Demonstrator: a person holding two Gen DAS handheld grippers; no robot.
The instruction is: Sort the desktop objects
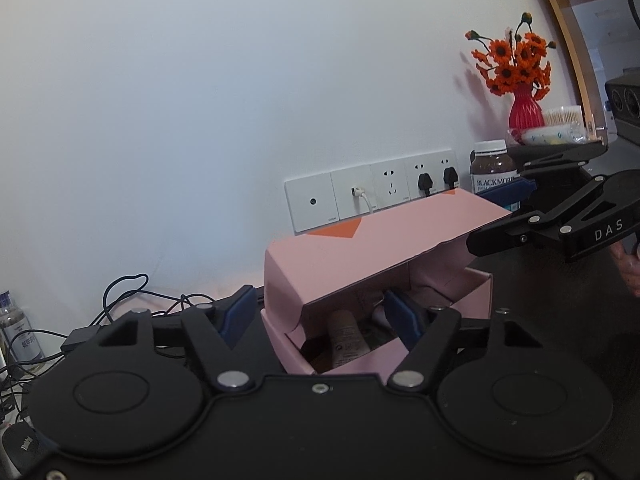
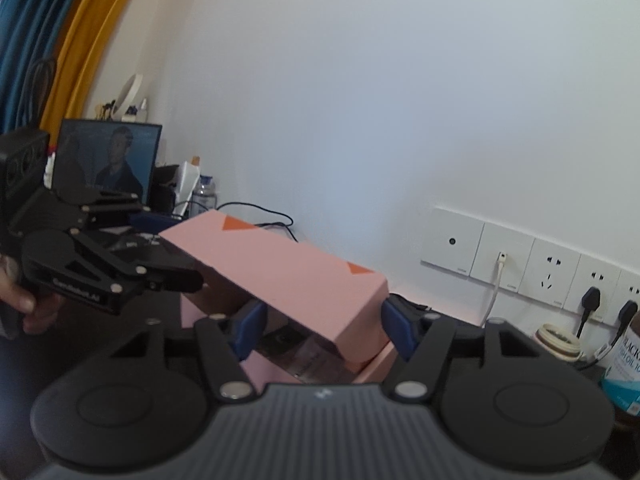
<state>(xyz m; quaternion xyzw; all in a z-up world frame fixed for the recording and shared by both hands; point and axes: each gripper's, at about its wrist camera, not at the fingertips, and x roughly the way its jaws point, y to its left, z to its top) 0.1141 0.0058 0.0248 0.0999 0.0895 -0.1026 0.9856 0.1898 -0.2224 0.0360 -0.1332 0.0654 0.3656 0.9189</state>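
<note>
Left gripper [image 1: 320, 316] sits nearest, its two blue pads straddling the near end of a pink lid [image 1: 380, 240]. A gap shows between the left-hand pad and the lid, so it stands open. The lid is tilted above a pink box [image 1: 360, 364] on the dark desk [image 1: 540, 280], and carries two orange triangles. One pale tube [image 1: 346, 336] lies inside the box, its print too small to read.

The right gripper [image 2: 322, 330] has the lid's other end between its pads; I cannot tell whether they press on it. Seen from the left wrist, its body reads "DAS". The white lettering on the left gripper's body is blurred.

One brown bottle [image 1: 492, 168] with a white cap reads "BLACKMORES", and "FISH OIL" in the right wrist view.

Five white wall plates [image 1: 372, 196] sit in a row, holding two black plugs and one white cable.

One red vase [image 1: 525, 110] holds orange flowers.

One clear bottle [image 1: 16, 328] stands far left, its label unreadable.
</note>
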